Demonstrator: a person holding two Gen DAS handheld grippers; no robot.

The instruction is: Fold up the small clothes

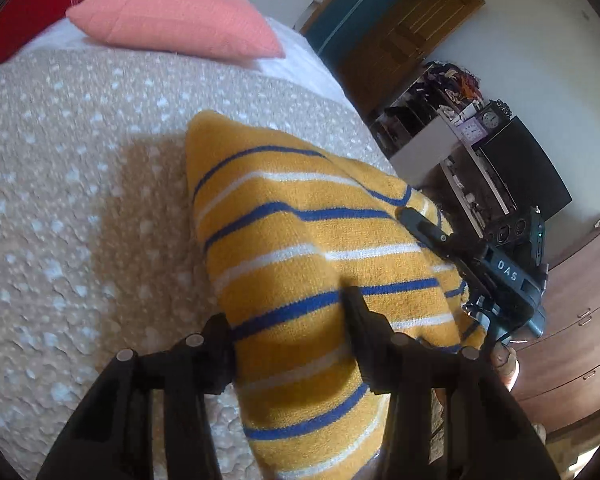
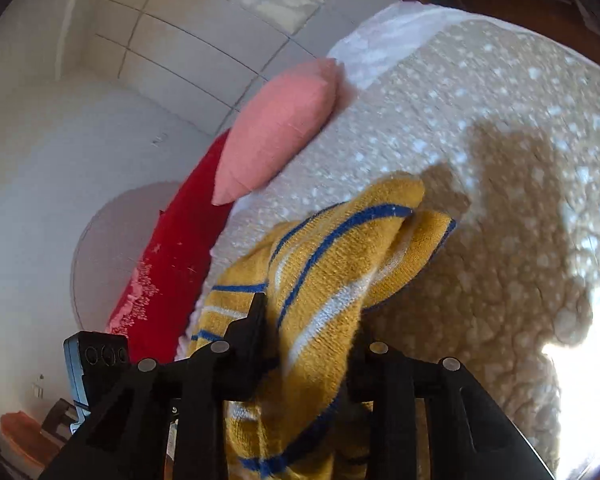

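A small yellow knit garment point(image 1: 300, 248) with blue and white stripes hangs lifted above the beige bed cover point(image 1: 60, 200). My left gripper point(image 1: 288, 320) is shut on its near edge, cloth bunched between the fingers. My right gripper point(image 2: 308, 320) is shut on another part of the same garment point(image 2: 340, 264), whose folded end sticks out past the fingers. The right gripper also shows in the left wrist view point(image 1: 424, 226) at the garment's far right edge. Both fingertips are partly hidden by cloth.
A pink pillow point(image 1: 172, 16) and a red cushion point(image 1: 32, 4) lie at the head of the bed. The bed's right edge point(image 1: 352, 92) drops to the floor. A shelf unit with clocks point(image 1: 472, 128) and wooden drawers point(image 1: 572, 320) stand beyond it.
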